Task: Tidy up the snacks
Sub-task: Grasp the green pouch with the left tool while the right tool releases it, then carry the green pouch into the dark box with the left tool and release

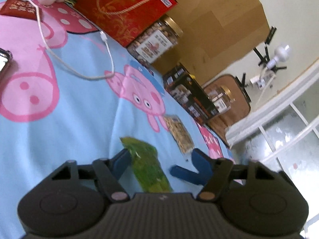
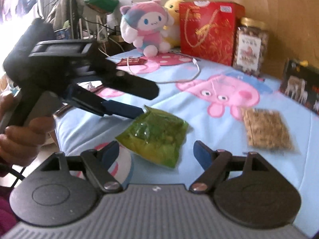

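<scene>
Your green snack pouch (image 2: 155,135) lies on the bed (image 2: 199,119), on the pig-print sheet, w/ the nut-brittle pack (image 2: 267,131) well apart to its right, near the black box (image 2: 301,87). Left tongs (image 1: 159,159) are spread wide w/ the pouch lying between the blue fingers (image 1: 123,157); from the right-wrist view one finger tip sits at the pouch's upper-left corner, contact prob but can't confirm. Right tongs (image 2: 157,153) also released, hovering just short of the pouch's near edge, holding nothing. Pouch looks light, soft, crinkly film, prob slippery, contents crushable, so pinch the flat sealed edge or corner, not the puffy middle. Brittle pack looks stiff, flat, snappable; take it by a long edge.
</scene>
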A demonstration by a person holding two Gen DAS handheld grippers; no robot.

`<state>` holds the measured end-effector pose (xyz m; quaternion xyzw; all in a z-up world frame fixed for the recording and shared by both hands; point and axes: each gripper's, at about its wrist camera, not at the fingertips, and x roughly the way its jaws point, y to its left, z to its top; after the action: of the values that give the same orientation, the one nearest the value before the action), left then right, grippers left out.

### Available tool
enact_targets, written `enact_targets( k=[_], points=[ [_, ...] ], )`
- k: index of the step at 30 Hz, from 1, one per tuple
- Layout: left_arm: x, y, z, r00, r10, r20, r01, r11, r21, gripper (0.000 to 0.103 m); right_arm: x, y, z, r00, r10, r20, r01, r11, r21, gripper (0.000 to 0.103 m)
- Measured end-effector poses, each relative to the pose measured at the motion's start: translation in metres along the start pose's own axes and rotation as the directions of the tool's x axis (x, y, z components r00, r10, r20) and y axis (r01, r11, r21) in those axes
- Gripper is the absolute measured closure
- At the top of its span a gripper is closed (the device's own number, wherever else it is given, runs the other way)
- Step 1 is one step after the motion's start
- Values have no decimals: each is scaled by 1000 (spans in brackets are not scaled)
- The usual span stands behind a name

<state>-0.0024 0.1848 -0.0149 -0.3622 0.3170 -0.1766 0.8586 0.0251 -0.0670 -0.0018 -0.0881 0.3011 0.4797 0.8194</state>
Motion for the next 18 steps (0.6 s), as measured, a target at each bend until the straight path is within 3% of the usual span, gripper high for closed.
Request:
enact_targets(
  k=[4, 6, 10, 11, 14, 15, 18],
  points=[
    [16, -6, -8, 998, 52, -30, -50, 998, 44, 70, 5, 9, -1, 1000, -26, 17, 26, 999, -30, 23],
    [18, -5, -8, 997, 70, -18, -69, 996, 49, 78, 8, 10, -1, 998, -51, 23, 51, 998, -30, 32],
    [19, 1, -6, 998, 54, -14, -53, 999, 9, 78, 5, 3, -2, 993, -106, 45, 107, 994, -19, 55],
    [20, -1, -5, 998, 61, -9, -61, 998, 21, 79, 4, -1, -2, 992, -117, 50, 117, 993, -4, 67],
    [23, -9, -2, 998, 65, -3, -65, 997, 44, 79, 1, -10, -4, 991, -113, 69, 110, 993, 42, 69],
    [23, -11, 0, 998, 62, 4, -62, 997, 51, 79, 0, -10, -4, 990, -121, 74, 118, 992, 47, 77],
    [26, -19, 7, 1000, 26, 5, -26, 998, 56, 79, -3, -10, -4, 981, -168, 94, 166, 985, 38, 81]
  ],
)
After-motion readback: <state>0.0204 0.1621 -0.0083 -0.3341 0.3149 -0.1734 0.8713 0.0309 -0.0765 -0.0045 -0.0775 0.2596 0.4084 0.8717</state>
